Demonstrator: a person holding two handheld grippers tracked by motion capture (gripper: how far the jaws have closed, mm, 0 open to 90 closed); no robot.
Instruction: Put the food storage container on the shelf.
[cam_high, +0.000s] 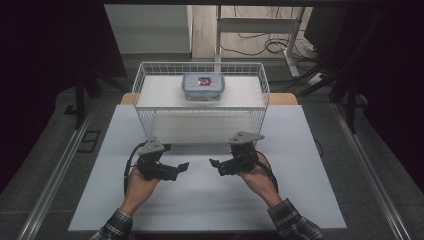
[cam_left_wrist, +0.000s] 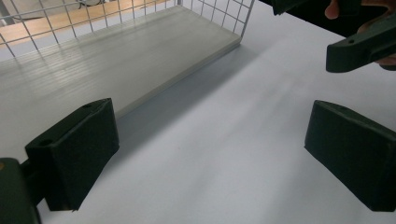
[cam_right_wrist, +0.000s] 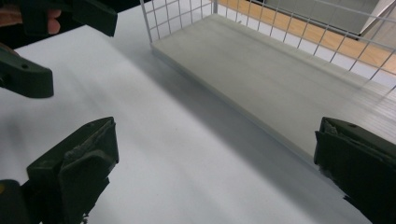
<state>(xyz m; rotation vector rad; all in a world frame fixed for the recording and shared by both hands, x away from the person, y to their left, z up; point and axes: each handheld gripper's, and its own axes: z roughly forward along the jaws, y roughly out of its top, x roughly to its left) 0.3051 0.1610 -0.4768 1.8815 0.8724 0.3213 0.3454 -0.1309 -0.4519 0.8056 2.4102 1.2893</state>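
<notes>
A white wire basket (cam_high: 146, 80) stands at the back middle of the white tabletop (cam_high: 210, 205). Inside it, toward the rear, sits a clear lidded food box (cam_high: 202, 86) with a blue-edged lid. My left gripper (cam_high: 178, 171) hovers over the table in front of the basket, open and empty. My right gripper (cam_high: 216, 167) faces it from the right, also open and empty. In the left gripper view my left gripper (cam_left_wrist: 212, 158) has its jaws spread wide over bare table, with the basket wall (cam_left_wrist: 219, 14) ahead. In the right gripper view the right gripper (cam_right_wrist: 217, 163) is equally wide apart near the basket's corner (cam_right_wrist: 154, 23).
The basket floor is a pale board (cam_left_wrist: 116, 56). The opposite gripper's jaw (cam_left_wrist: 359, 46) shows at the top right of the left gripper view. Dark floor, a metal rail (cam_high: 55, 180) and a desk frame with cables (cam_high: 280, 35) surround the table.
</notes>
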